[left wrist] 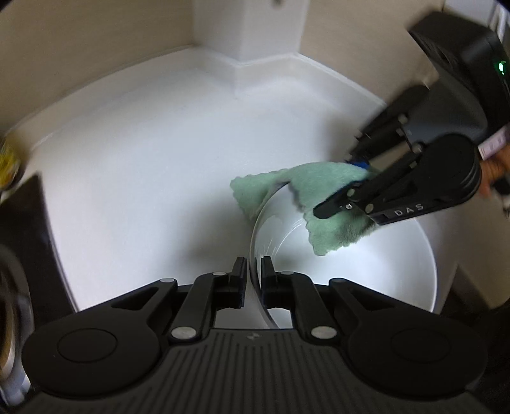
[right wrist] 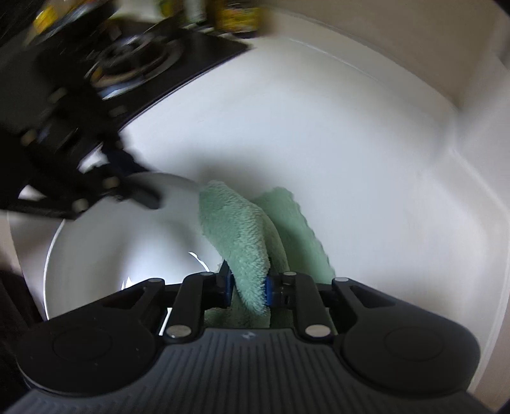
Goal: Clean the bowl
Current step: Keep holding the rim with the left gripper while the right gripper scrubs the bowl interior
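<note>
A white bowl (left wrist: 366,264) is held tilted above the white counter. My left gripper (left wrist: 254,270) is shut on the bowl's near rim, one finger inside and one outside. My right gripper (left wrist: 346,188) comes in from the right, shut on a green cloth (left wrist: 322,203) that drapes over the bowl's far rim, part inside and part outside. In the right wrist view the right gripper (right wrist: 248,286) clamps the green cloth (right wrist: 242,235) between blue pads, against the edge of the bowl (right wrist: 127,242). The left gripper (right wrist: 143,194) shows there blurred at the bowl's far rim.
A white counter (left wrist: 153,165) runs to a raised white backsplash (left wrist: 236,67) and beige walls. A black stove top with a burner (right wrist: 137,60) lies at the counter's left side. Blurred yellow packages (right wrist: 236,16) stand behind it.
</note>
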Available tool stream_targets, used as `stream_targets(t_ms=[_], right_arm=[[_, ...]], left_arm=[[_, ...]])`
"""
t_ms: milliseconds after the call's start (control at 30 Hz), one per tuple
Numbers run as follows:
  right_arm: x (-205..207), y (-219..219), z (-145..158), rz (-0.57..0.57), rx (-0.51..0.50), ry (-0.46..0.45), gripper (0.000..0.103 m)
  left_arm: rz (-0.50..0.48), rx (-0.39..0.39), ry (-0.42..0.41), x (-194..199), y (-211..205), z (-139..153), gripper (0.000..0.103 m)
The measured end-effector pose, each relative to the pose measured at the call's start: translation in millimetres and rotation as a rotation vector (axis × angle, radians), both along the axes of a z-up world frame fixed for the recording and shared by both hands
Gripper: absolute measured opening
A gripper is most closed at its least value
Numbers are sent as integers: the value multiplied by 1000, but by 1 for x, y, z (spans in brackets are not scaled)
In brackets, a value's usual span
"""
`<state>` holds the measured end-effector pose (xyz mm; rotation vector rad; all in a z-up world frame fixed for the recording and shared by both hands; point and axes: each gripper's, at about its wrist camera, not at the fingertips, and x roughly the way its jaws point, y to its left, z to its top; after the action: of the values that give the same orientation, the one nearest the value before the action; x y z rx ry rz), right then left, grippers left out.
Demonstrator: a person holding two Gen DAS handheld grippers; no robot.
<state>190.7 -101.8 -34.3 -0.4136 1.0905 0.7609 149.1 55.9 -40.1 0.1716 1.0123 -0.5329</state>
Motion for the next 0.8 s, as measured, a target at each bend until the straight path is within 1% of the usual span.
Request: stream_targets(t_ms=[33, 67, 100, 167, 233, 267, 300, 367, 400, 433, 500, 567, 633, 667, 733, 767, 800], right_arm=[[-4, -1, 0, -19, 4, 5, 15], [-7, -2, 0, -37, 8, 11, 15], [-11, -2, -1, -22, -4, 20, 15], [-19, 4, -3, 112, -70, 53, 14], [-15, 6, -2, 190, -104, 93, 15], [-13, 8, -2, 216, -129, 93, 15], [-9, 11, 0, 237, -160, 67, 16], [-4, 14, 5, 243, -178, -10, 16], [-3, 19, 6, 243, -172, -41, 17], [-2, 22, 7, 242, -163, -60, 17], [2, 24, 7, 220, -136, -66, 18], [6, 18, 7, 177, -90, -48, 17], [10, 7, 6, 95, -36, -10, 15], [11, 3, 5, 58, -18, 2, 15], [6, -3, 4, 2, -13, 3, 14], [4, -6, 4, -16, -16, 2, 14], [-1, -7, 3, -1, -38, -5, 15]], left_arm=[[-28, 22, 1, 3, -3, -3, 5], [-68, 45, -2, 6, -6, -4, 5], [-106, 59, -5, 9, -8, -3, 5], [-194, 82, -7, 17, -11, -1, 5], [-263, 104, -18, 21, -16, 2, 5], [-289, 112, -22, 23, -17, 3, 5], [-308, 118, -24, 25, -16, 5, 6], [-335, 120, -30, 27, -18, 8, 7], [-317, 112, -27, 27, -16, 9, 7], [-279, 99, -19, 24, -10, 11, 8], [-205, 72, -6, 20, -5, 12, 9], [-114, 56, 0, 7, 7, 13, 9], [-45, 42, 4, -8, 17, 13, 9], [-30, 28, 7, -12, 21, 13, 9], [-17, -7, 20, -17, 29, 11, 8], [-32, -5, 27, -17, 29, 11, 8], [-53, 6, 32, -15, 30, 11, 7]])
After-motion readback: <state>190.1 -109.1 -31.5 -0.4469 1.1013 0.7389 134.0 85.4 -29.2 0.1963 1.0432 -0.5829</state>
